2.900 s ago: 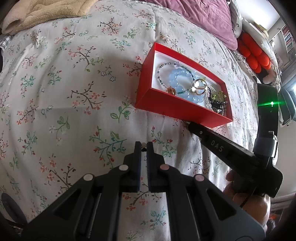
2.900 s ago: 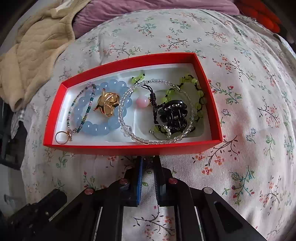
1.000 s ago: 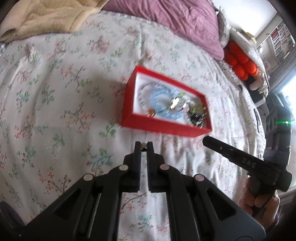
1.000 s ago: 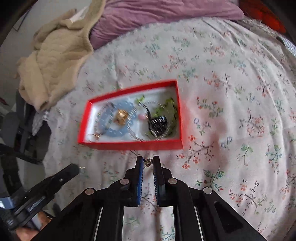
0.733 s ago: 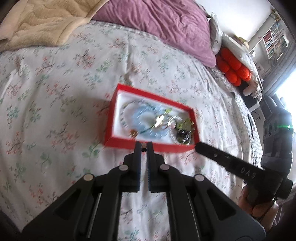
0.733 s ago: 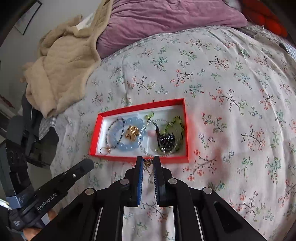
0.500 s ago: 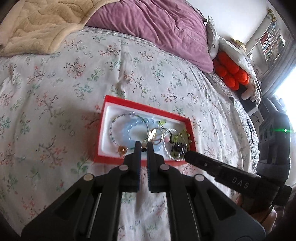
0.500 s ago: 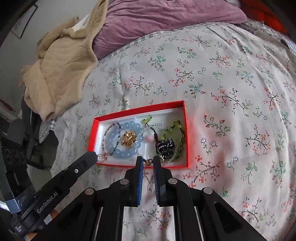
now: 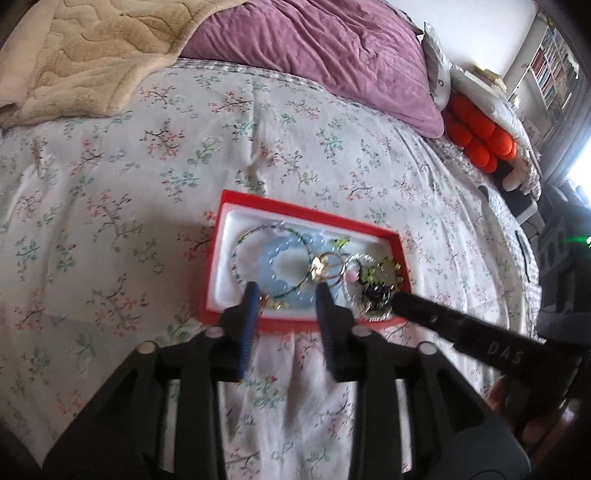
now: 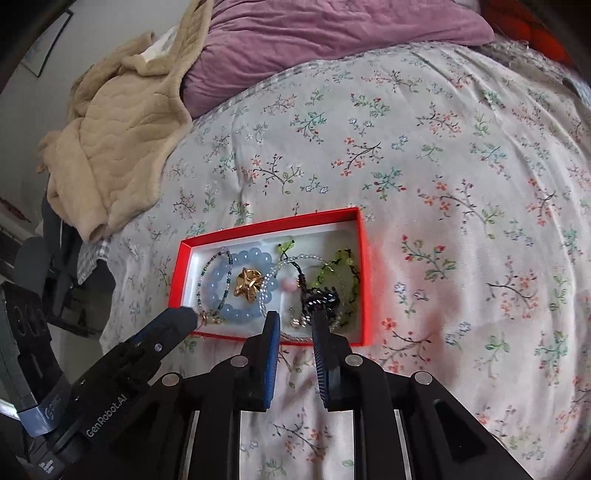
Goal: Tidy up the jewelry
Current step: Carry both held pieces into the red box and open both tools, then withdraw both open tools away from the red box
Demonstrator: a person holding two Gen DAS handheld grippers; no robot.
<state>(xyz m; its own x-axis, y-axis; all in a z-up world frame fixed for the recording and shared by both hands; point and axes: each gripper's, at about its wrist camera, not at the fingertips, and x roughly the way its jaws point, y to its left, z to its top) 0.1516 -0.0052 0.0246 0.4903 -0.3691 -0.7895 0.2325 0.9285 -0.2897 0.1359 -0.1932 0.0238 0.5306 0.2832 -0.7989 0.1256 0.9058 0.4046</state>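
The red jewelry box point(image 10: 360, 280) is seen on the bed point(image 10: 461, 177), just ahead of both tips. The left hand-held gripper point(image 9: 286, 293) and the right hand-held gripper point(image 10: 293, 319) have just been opening; both are spread, nothing pinched.

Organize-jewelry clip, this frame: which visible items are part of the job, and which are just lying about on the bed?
Part of the job:
- red rectangular cardboard box
- pale blue round-bead bracelet
- gold flower-shaped ornament
- clear seed-bead strand
- black hair claw
- yellow-green beaded string

Just lying about:
- beige quilted fleece blanket
- crumpled purple duvet
- orange ball-shaped cushion
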